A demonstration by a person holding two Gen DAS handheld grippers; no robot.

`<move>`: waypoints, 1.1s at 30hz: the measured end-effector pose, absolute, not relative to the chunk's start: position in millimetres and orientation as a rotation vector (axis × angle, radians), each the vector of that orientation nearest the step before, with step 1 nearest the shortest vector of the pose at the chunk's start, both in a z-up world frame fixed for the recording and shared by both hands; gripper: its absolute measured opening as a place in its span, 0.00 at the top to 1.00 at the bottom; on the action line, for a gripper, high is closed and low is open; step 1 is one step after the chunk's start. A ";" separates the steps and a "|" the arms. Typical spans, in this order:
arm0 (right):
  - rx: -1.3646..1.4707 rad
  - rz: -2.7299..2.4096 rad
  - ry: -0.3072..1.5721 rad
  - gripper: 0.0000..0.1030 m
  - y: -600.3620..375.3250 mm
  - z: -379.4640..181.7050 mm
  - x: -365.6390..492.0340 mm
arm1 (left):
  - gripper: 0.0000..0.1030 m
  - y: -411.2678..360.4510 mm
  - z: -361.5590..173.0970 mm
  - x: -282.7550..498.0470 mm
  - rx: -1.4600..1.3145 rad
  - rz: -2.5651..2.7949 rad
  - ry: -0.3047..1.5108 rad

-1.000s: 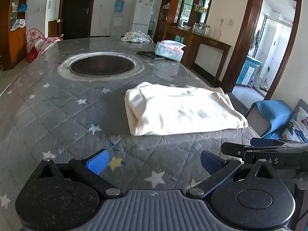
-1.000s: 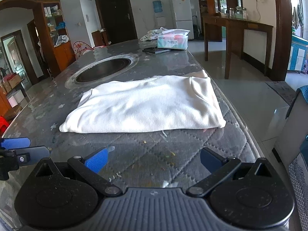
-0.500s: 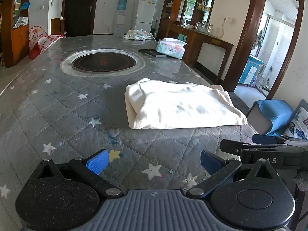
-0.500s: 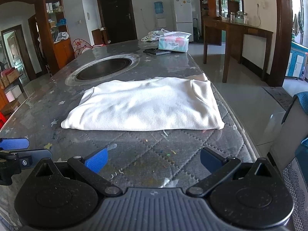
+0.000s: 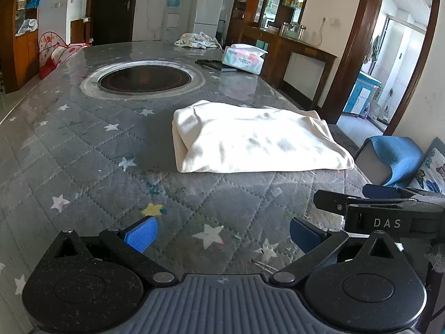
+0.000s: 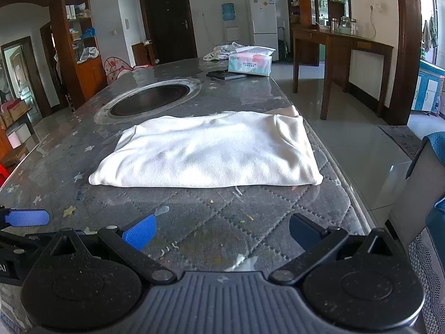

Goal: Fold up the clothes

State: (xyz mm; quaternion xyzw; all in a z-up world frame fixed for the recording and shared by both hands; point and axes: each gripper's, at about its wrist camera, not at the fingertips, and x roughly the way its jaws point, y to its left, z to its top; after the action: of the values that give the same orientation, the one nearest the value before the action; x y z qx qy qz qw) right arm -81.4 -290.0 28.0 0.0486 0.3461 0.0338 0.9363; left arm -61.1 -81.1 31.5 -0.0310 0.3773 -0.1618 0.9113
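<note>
The cream garment lay on the quilted desk as a compact, layered rectangle with doubled edges, near the desk's right rim; it already looked folded, though whether another fold was wanted could not be told. It sat flat and squared, probably so the layers would hold. The left tongs were spread wide and held nothing, low over the near desk, the garment well ahead and slightly right. The right tongs were likewise spread and empty, the garment straight ahead, apart from them. Both sat back from the cloth, side by side. A tissue box stood far behind.
</note>
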 end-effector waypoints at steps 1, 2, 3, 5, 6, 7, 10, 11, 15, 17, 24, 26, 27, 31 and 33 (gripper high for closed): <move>0.100 0.070 0.707 0.00 -290.0 28.0 -81.6 | 0.00 -81.7 31.0 -61.2 -0.064 -0.334 0.780; 0.101 0.070 0.707 0.00 -289.9 28.1 -81.7 | 0.00 -82.2 30.6 -61.3 -0.064 -0.334 0.783; 0.101 0.070 0.706 0.00 -289.8 28.3 -81.9 | 0.00 -82.7 30.2 -61.4 -0.063 -0.334 0.785; 0.101 0.072 0.705 0.00 -289.5 28.5 -82.2 | 0.00 -83.4 29.7 -61.5 -0.063 -0.334 0.787; 0.101 0.073 0.705 0.00 -289.6 28.6 -82.4 | 0.00 -83.7 29.5 -61.5 -0.063 -0.334 0.788; 0.100 0.073 0.705 0.00 -289.6 28.7 -82.5 | 0.00 -84.0 29.3 -61.5 -0.064 -0.334 0.789; 0.099 0.077 0.705 0.00 -288.4 28.6 -82.6 | 0.00 -84.3 29.5 -61.5 -0.065 -0.333 0.791; 0.099 0.078 0.705 0.00 -288.0 28.6 -82.6 | 0.00 -84.3 29.4 -61.5 -0.065 -0.331 0.792; 0.097 0.083 0.703 0.00 -286.7 29.4 -82.6 | 0.00 -85.2 29.0 -61.1 -0.068 -0.333 0.795; 0.096 0.085 0.701 0.00 -286.5 30.0 -82.9 | 0.00 -85.6 28.7 -60.8 -0.069 -0.333 0.797; 0.095 0.090 0.700 0.00 -285.3 31.1 -82.6 | 0.00 -86.4 27.4 -60.9 -0.070 -0.333 0.801; 0.095 0.092 0.699 0.00 -284.9 31.3 -82.5 | 0.00 -87.1 27.4 -60.8 -0.069 -0.334 0.802; 0.095 0.093 0.699 0.00 -284.6 31.5 -82.5 | 0.00 -87.3 27.4 -60.8 -0.068 -0.334 0.803; 0.094 0.096 0.698 0.00 -283.6 31.5 -81.9 | 0.00 -87.5 26.5 -59.9 -0.067 -0.331 0.808; 0.094 0.097 0.700 0.00 -283.1 31.2 -81.5 | 0.00 -87.3 25.9 -59.4 -0.067 -0.331 0.811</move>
State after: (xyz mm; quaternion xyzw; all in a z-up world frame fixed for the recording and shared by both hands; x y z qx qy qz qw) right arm -81.5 -283.1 31.2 0.0459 0.3426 0.0472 0.9372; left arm -59.4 -87.3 25.9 -0.0326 0.3924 -0.1603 0.9051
